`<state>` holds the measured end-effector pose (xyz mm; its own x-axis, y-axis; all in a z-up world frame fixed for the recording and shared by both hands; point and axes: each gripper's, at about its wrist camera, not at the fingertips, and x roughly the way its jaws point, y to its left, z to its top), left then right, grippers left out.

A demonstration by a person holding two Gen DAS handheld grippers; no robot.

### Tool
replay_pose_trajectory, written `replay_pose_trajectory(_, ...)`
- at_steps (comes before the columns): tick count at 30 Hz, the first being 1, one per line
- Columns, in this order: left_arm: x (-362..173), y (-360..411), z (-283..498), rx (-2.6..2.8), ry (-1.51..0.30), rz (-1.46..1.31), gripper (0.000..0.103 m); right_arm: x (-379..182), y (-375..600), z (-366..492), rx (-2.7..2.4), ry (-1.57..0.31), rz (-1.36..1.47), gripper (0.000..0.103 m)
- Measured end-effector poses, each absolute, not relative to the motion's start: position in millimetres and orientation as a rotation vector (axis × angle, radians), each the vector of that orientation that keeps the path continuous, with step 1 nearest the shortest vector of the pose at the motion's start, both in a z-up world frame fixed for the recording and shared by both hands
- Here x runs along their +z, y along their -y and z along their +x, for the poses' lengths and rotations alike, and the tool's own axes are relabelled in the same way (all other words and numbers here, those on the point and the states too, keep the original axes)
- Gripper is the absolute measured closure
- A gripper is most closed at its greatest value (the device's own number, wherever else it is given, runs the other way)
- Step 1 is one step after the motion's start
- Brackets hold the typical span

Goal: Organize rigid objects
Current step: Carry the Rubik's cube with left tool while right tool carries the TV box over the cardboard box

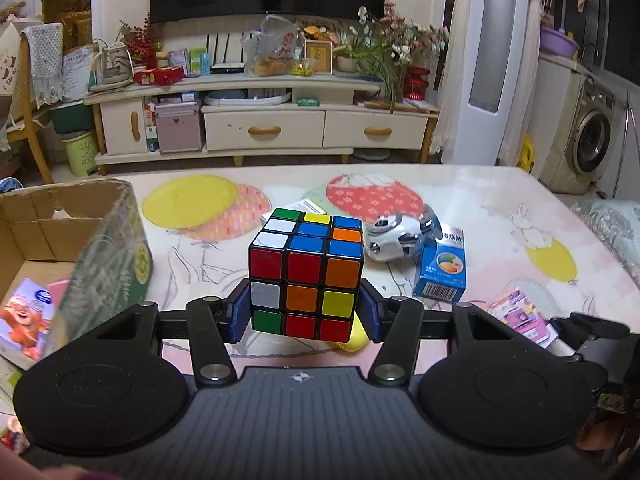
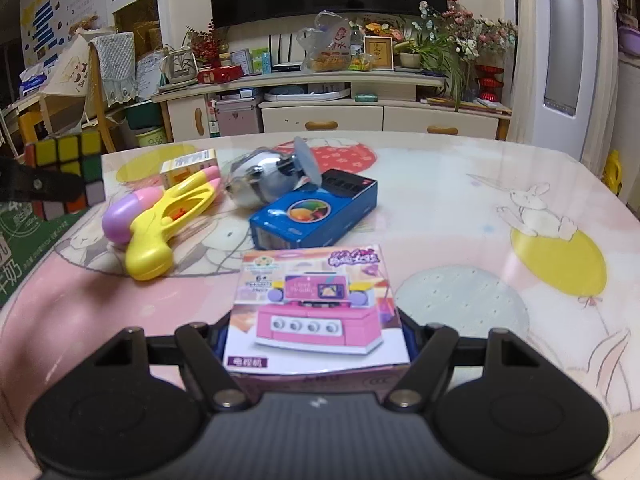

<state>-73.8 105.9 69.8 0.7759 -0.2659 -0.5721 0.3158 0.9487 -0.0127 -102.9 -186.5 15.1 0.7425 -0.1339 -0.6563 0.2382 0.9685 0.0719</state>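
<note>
Left gripper (image 1: 305, 312): its jaws are clamped on the puzzle cube (image 1: 306, 276), pads pressed to the cube's left and right sides; the cube hangs clear above the table (image 1: 480, 200).
Right gripper (image 2: 316, 344): its jaws sit at both sides of the pink toy box (image 2: 316, 312), apparently gripping it; I cannot tell whether the box is lifted or resting on the table.
Cardboard box (image 1: 48, 220): open, at the left edge of the table, with a cartoon-printed pack (image 1: 28, 320) already inside; it reads as the place to put things.
Step in hand: likely carrying the cube left to the cardboard box.
How to do it well: keep the cube level and the squeeze steady, since the pads hold only its lower part; clear the box's near wall and raised flaps before lowering; release only once the cube is low inside.
Waiting on the table: blue carton (image 2: 316, 210), yellow water pistol (image 2: 168, 224), silver-and-white toy (image 2: 260, 176), small orange-and-white carton (image 2: 188, 168), all clustered at mid-table.
Risk: both hands converging on the box; let one go first.
</note>
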Motion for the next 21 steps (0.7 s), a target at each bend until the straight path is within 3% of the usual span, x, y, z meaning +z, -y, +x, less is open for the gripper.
replay_pose_trajectory(10, 94, -132, -83, -0.333, -0.540, 0.017, 0.036, 31, 157, -106, -0.184, -0.703, 0.155, 0.030)
replay_pose_trajectory(21, 119, -174, -83, -0.287, -0.473, -0.074, 0.036, 87, 94, -78, -0.049, -0.624, 0.081, 0.030)
